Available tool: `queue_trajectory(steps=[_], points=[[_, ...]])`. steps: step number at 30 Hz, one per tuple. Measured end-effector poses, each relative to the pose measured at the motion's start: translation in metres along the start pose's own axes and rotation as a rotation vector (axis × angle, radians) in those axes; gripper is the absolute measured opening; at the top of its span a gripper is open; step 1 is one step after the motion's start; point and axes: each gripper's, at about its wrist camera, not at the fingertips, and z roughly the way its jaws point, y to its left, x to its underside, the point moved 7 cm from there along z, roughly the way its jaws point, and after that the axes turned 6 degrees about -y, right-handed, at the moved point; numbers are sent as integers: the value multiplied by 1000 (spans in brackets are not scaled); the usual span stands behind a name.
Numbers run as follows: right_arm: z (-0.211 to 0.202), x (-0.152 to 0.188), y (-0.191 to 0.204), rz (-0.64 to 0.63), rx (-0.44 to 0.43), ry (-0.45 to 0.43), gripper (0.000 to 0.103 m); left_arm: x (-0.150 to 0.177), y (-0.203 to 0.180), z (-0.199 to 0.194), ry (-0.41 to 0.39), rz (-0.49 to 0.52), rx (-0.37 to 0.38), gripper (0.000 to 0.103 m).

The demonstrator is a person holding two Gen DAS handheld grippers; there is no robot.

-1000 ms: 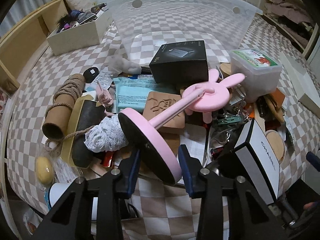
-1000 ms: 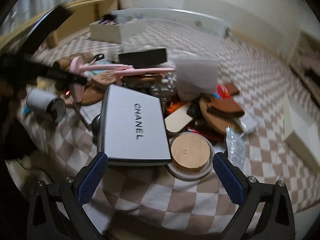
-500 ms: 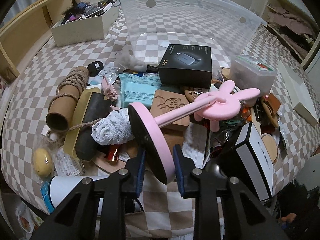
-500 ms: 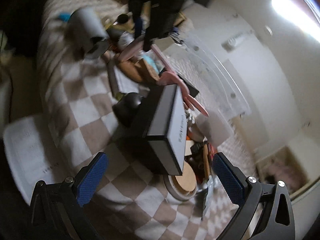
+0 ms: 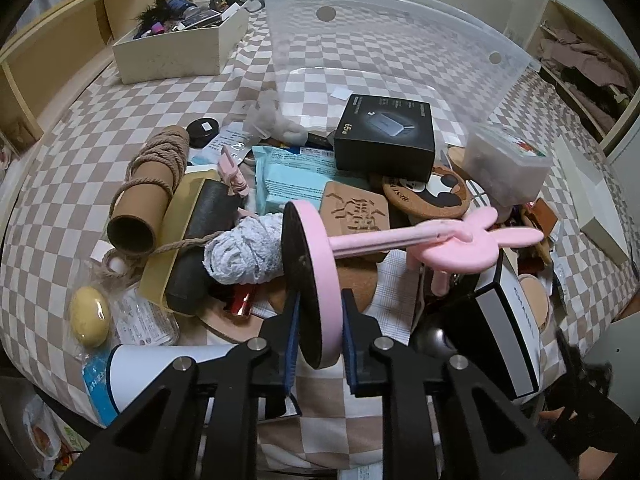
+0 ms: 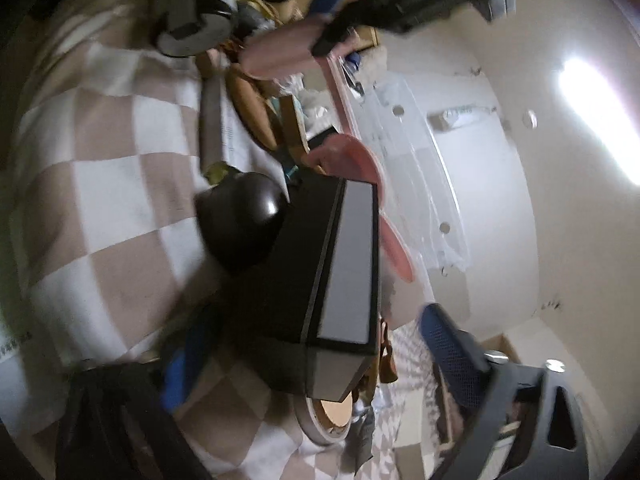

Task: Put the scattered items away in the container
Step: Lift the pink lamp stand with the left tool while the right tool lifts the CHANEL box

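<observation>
One pink rabbit-eared stand (image 5: 400, 240) — tilted.

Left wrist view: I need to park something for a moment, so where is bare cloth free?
Bare checked cloth lies left of the rope-wound tube, toward the cream box. The clear container floor is nearly bare. Crowded: the heap from tube to black box.

Matt pink plastic stand (image 5: 316, 280), clear plastic container (image 5: 384, 44)
</observation>
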Motion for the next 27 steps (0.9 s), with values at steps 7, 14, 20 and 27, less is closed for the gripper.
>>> queue_trajectory(steps=[7,14,20,27], points=[[16,4,-28,152,-133,98,51,6,0,0,3,24,-8,19],[26,15,-89,730,-491,247,51,9,-4,3,4,60,-22,20],[24,54,-109,1176,-721,369,50,8,-12,10,-8,121,-98,22],[17,80,-111,1351,-802,431,51,5,-15,20,-14,181,-193,22]])
